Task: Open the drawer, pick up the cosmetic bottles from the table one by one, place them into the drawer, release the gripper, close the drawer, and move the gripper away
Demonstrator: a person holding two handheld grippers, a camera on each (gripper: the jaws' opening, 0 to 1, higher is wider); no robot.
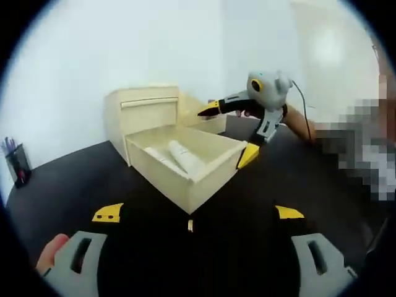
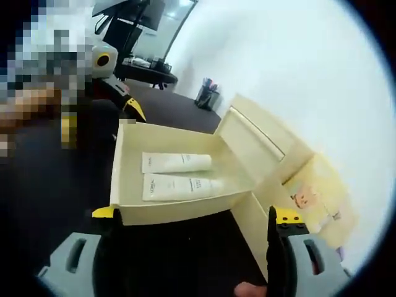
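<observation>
A pale wooden drawer [image 2: 179, 213] stands pulled open from its small cabinet [image 1: 143, 108] on a black counter [image 1: 74, 179]. Two white cosmetic tubes [image 2: 176, 163] lie side by side on the drawer floor, both flat and parallel to the front panel. In the right gripper view, the right claw [image 2: 192, 238] is spread wide and holds nothing; its yellow-tipped jaws sit on either side of the drawer front, with the tubes just beyond and between them. In the left gripper view, the left claw [image 1: 197, 216] is also wide and holds nothing, hanging over the bare counter a little short of the drawer's near corner. A pen cup [image 1: 17, 162] stands at the counter's far left edge by the white wall.
</observation>
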